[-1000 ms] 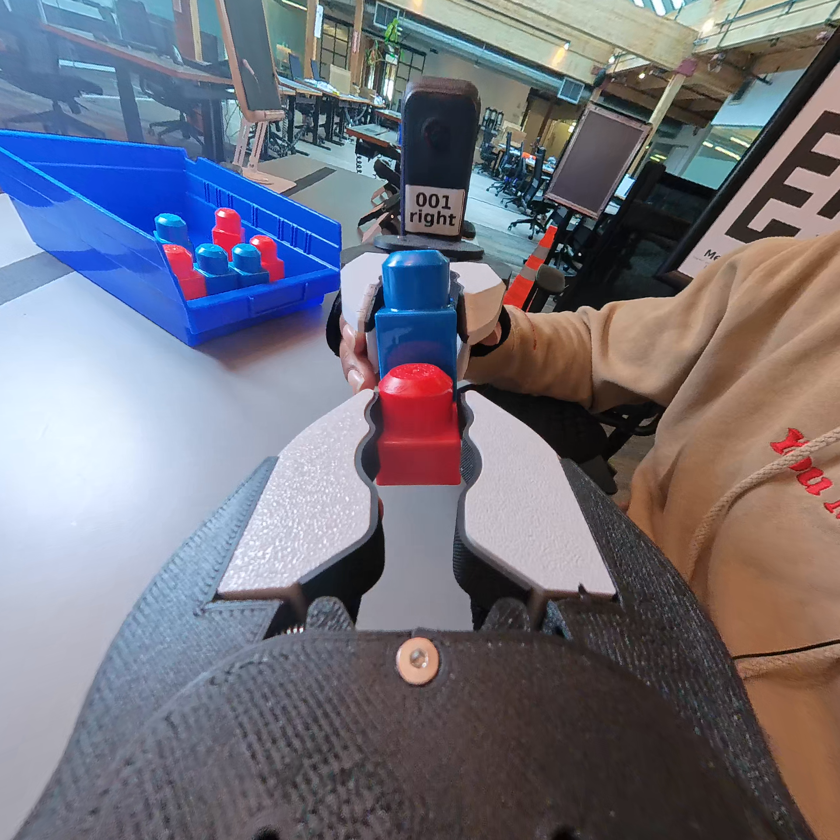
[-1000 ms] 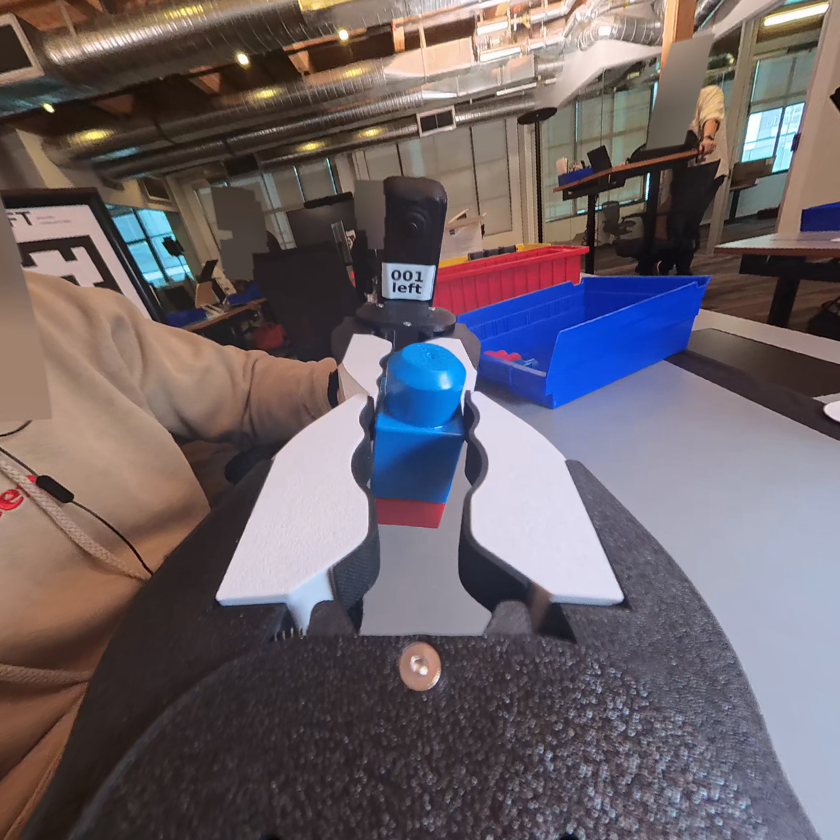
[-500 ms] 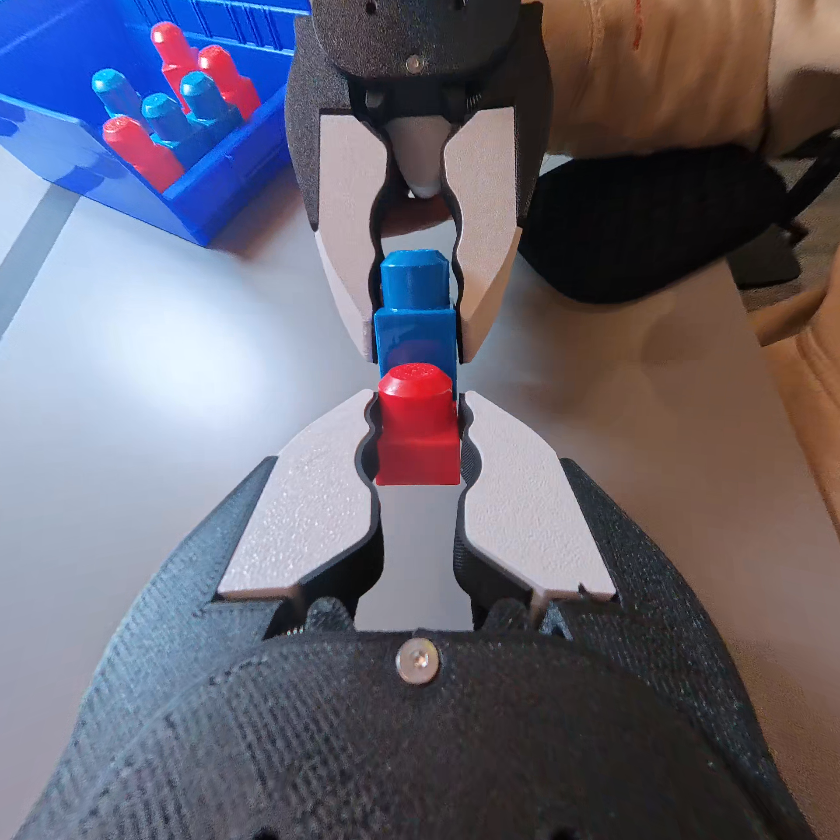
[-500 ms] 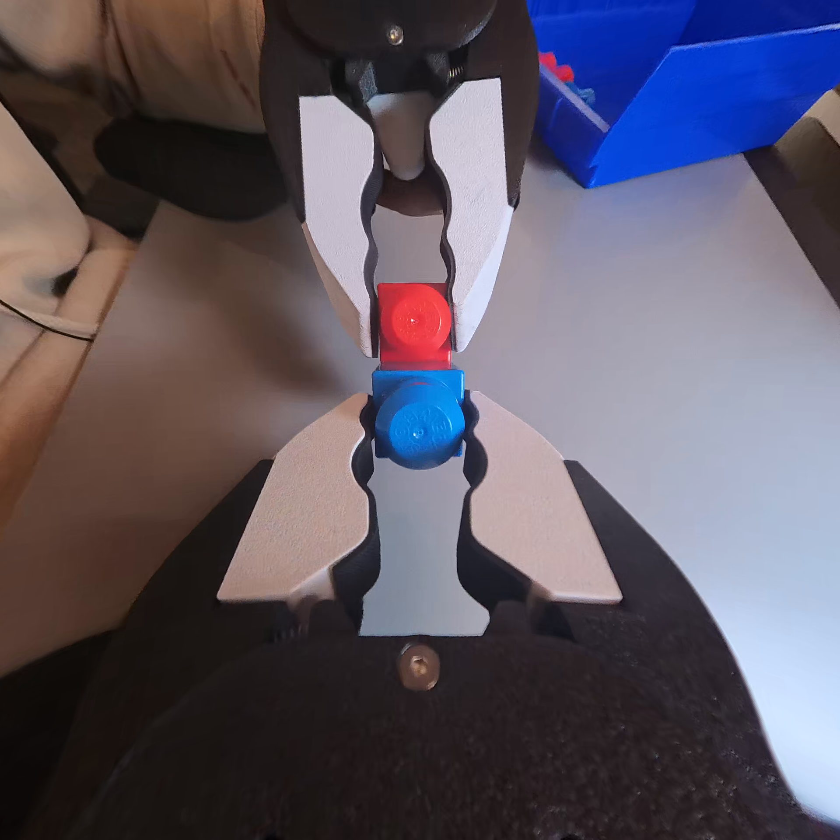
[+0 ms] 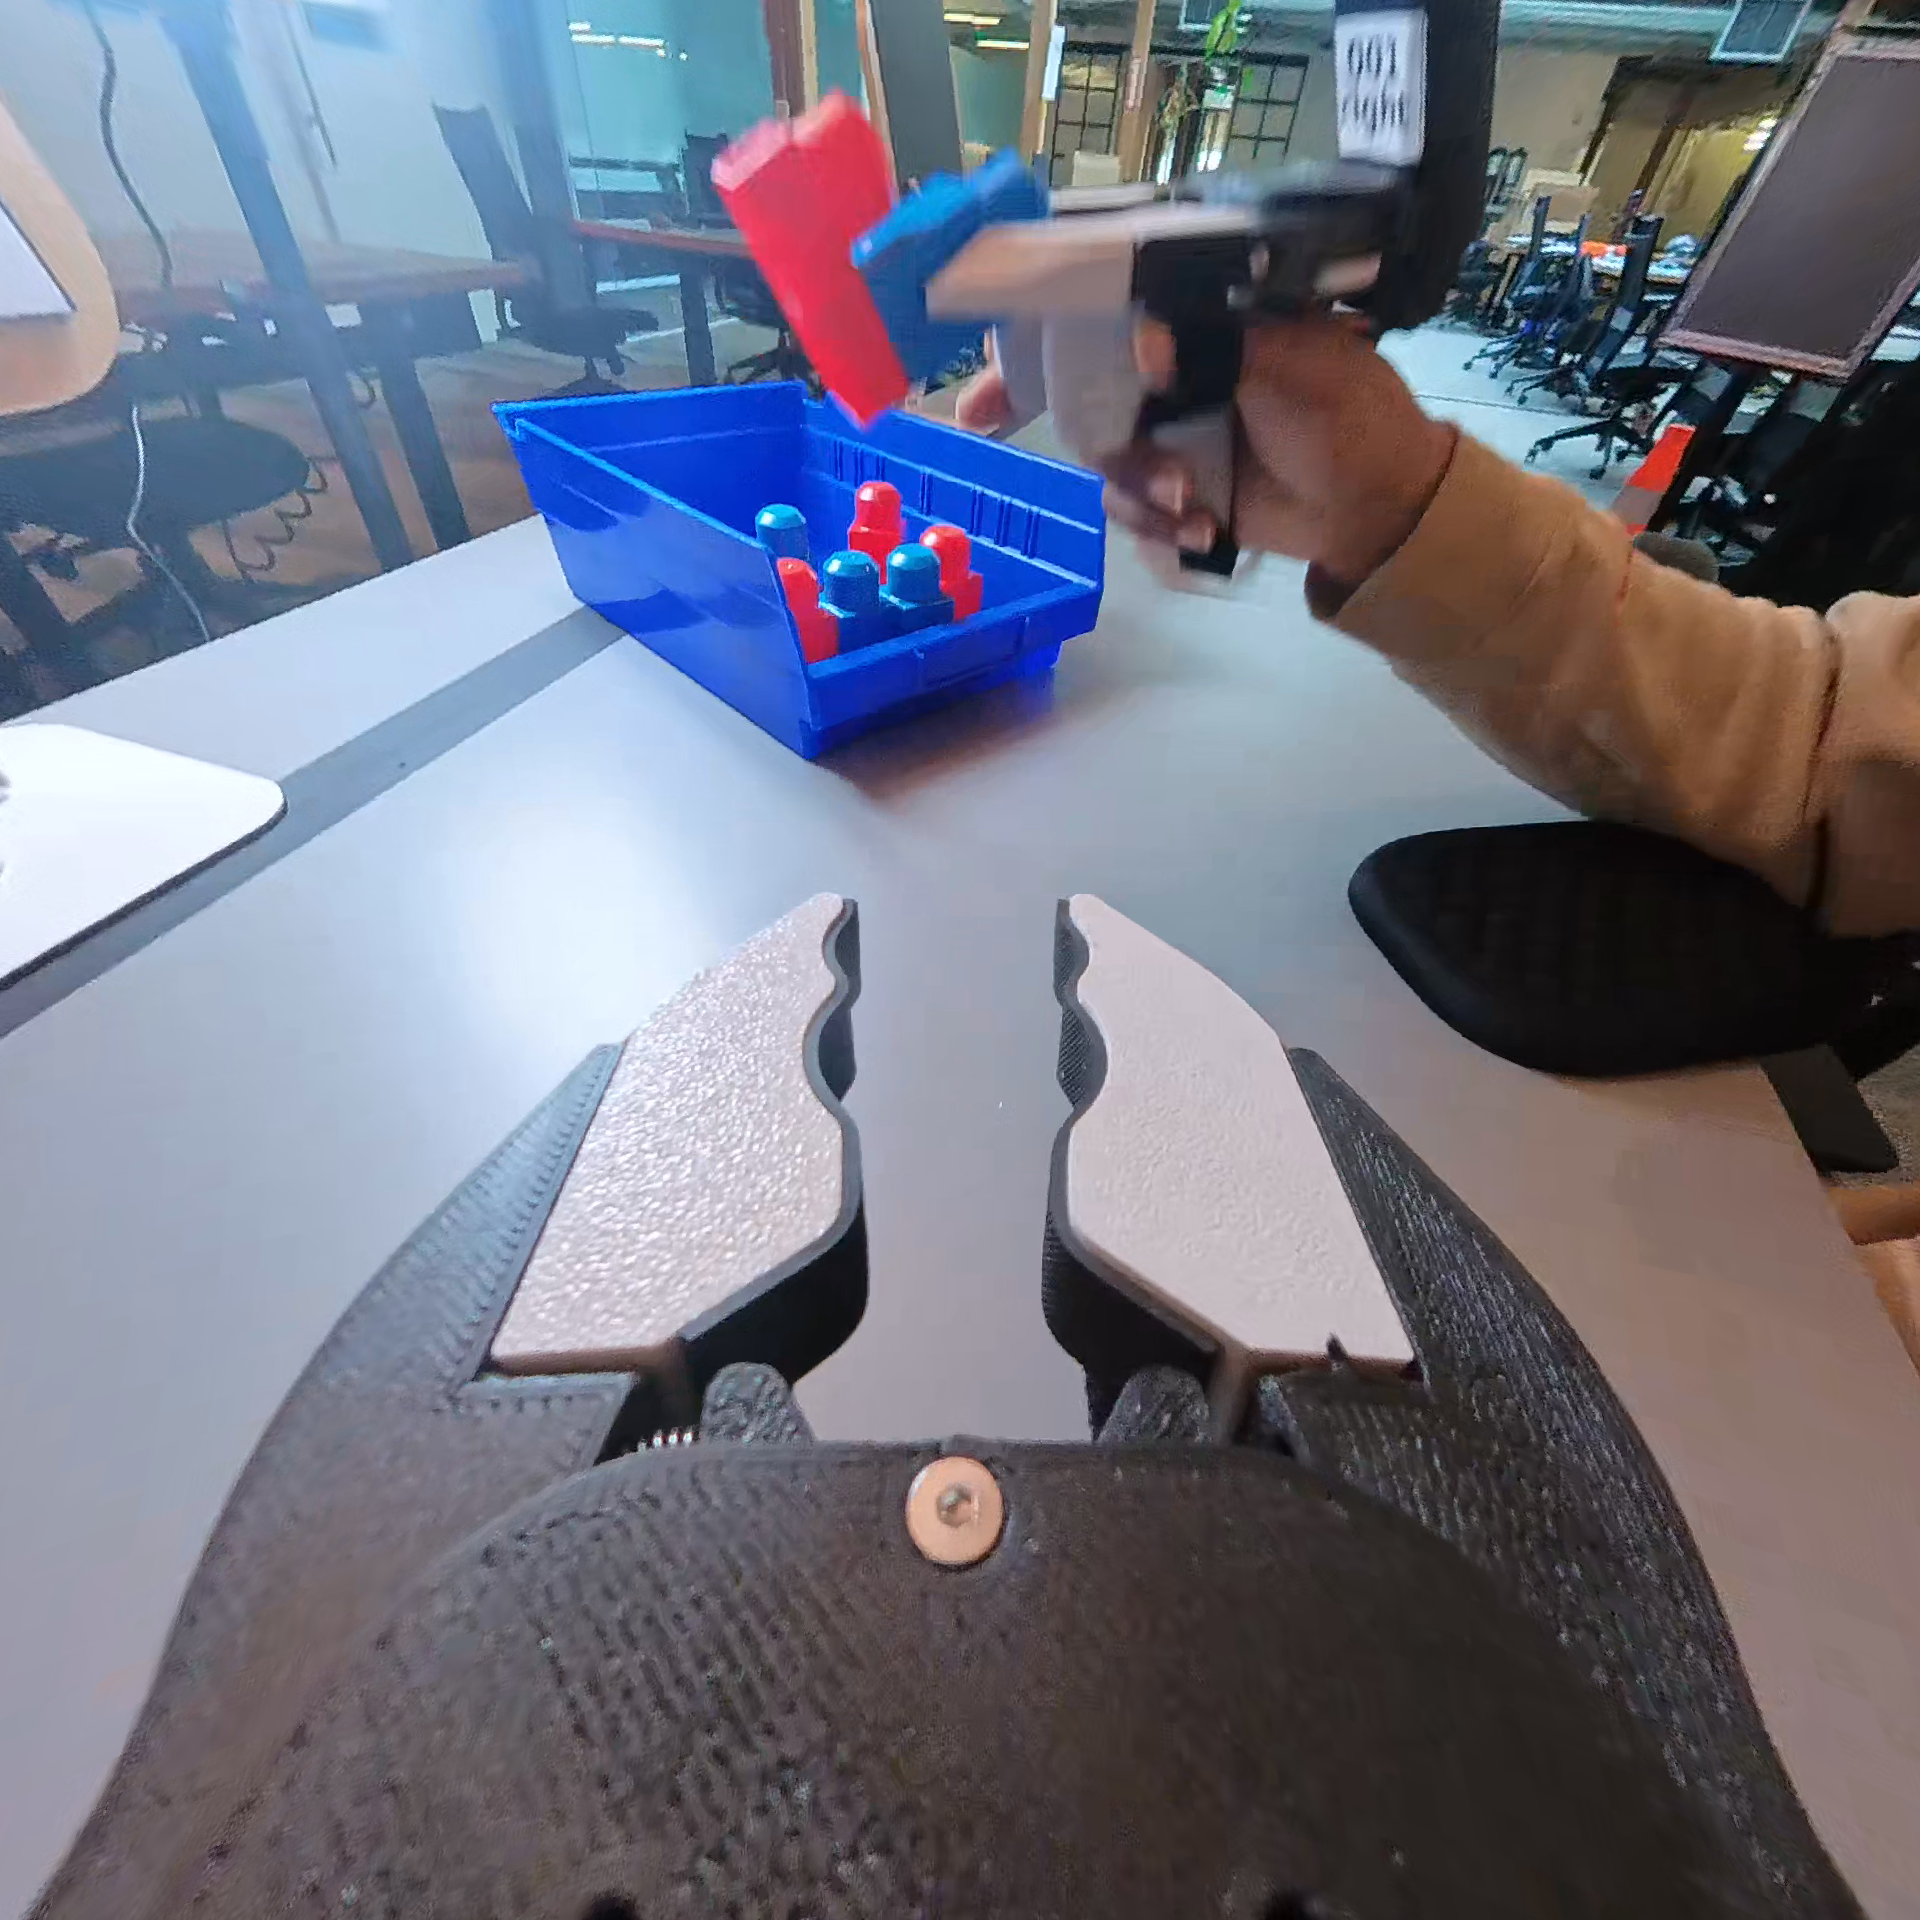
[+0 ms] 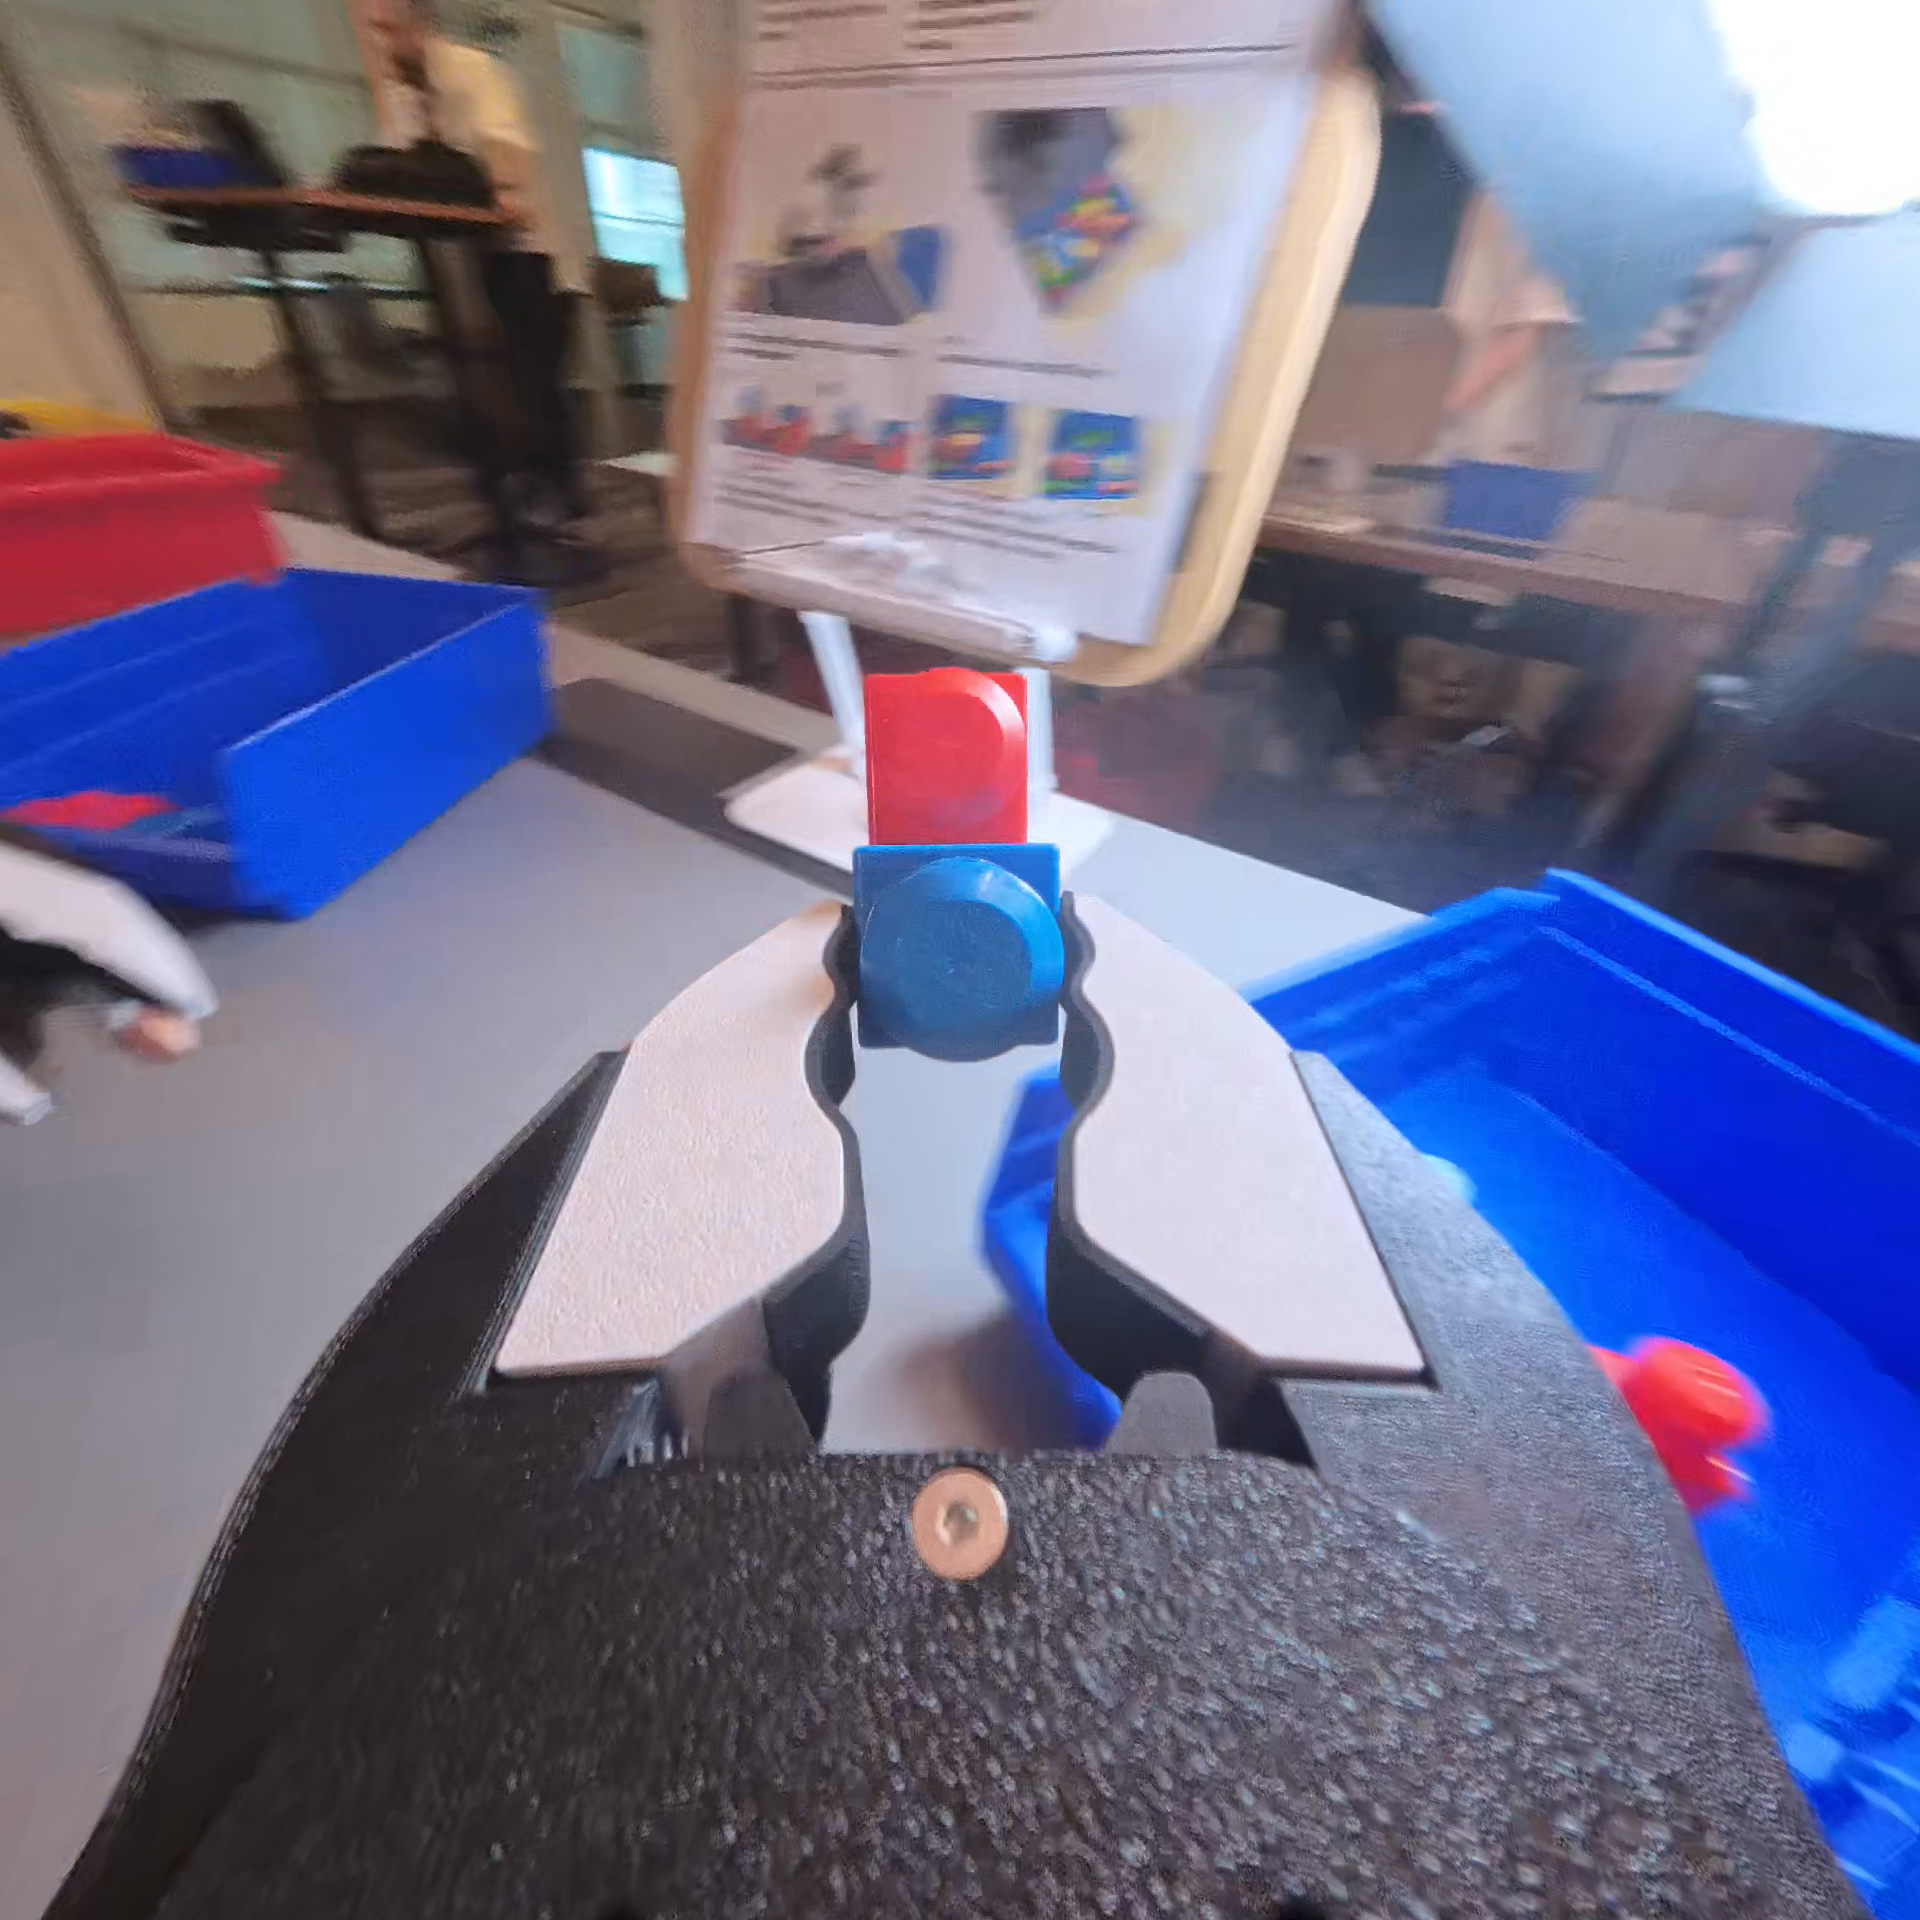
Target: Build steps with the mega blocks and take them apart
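My left gripper (image 5: pixel 956 925) is open and empty above the grey table (image 5: pixel 520 935). My right gripper (image 6: pixel 958 935) is shut on a blue block (image 6: pixel 958 961), with a red block (image 6: pixel 940 758) joined to the blue one beyond the fingertips. In the left wrist view the right gripper (image 5: pixel 925 270) holds the joined red block (image 5: pixel 810 260) and blue block (image 5: pixel 945 244) in the air above the blue bin (image 5: pixel 675 561). Several red and blue blocks (image 5: pixel 873 571) stand in that bin.
A person's hand and beige sleeve (image 5: pixel 1558 623) hold the right gripper. A second blue bin (image 6: pixel 260 727) and a red bin (image 6: pixel 125 520) stand at the left in the right wrist view. A picture board on a white stand (image 6: pixel 987 343) is behind. A white pad (image 5: pixel 104 831) lies at left. My right fingertips sit around 25 cm from my left ones.
My left gripper let go of the red block and drew back, now open and empty. My right gripper carried the joined red and blue blocks up over the blue bin.
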Available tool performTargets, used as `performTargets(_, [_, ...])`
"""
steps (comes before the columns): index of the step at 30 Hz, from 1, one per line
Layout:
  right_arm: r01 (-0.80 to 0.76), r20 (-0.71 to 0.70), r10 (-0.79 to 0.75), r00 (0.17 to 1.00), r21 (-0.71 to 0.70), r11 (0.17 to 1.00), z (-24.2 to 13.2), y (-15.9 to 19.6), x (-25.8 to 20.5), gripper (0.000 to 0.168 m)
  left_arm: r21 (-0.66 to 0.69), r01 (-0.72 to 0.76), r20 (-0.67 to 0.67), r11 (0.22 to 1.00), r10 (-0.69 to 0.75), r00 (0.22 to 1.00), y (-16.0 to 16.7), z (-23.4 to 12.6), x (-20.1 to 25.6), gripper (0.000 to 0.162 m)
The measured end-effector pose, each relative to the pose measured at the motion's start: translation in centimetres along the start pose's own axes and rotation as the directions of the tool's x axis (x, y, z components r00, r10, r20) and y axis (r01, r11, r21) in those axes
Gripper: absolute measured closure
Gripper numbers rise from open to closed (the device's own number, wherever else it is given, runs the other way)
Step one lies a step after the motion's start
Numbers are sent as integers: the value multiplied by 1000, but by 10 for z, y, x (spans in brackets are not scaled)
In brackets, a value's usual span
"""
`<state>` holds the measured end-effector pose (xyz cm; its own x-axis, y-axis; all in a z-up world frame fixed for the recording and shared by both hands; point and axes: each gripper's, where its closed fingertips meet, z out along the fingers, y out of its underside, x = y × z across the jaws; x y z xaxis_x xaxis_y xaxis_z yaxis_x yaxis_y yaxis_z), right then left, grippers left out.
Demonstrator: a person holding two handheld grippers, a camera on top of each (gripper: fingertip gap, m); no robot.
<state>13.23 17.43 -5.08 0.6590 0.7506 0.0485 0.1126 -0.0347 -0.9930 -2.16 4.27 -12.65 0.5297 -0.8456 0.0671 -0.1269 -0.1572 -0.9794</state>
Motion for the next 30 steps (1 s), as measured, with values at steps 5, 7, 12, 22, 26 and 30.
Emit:
performTargets(5, [35,-278,-114,954,-273,961,3,4,112,132,-71,-17,-11,997,16,1000,20,9,4,132])
performTargets(7, [26,-308,-168,937,-415,909,16,17,144,132,-108,-48,-19,993,46,999,29,12,8,134])
performTargets(12, [-46,-338,-216,916,-624,780,52,49,200,132,-157,-86,-43,984,80,996,45,19,18,138])
performTargets(22, [-221,-270,58,961,-625,749,97,113,203,131,-180,-94,-42,979,88,995,55,20,17,140])
performTargets(26, [-208,-282,23,959,-651,730,90,127,210,131,-192,-110,-50,975,103,993,58,21,18,140])
performTargets(30, [-129,-243,-117,963,-797,590,68,151,217,131,-201,-109,-53,974,101,994,60,22,19,140])
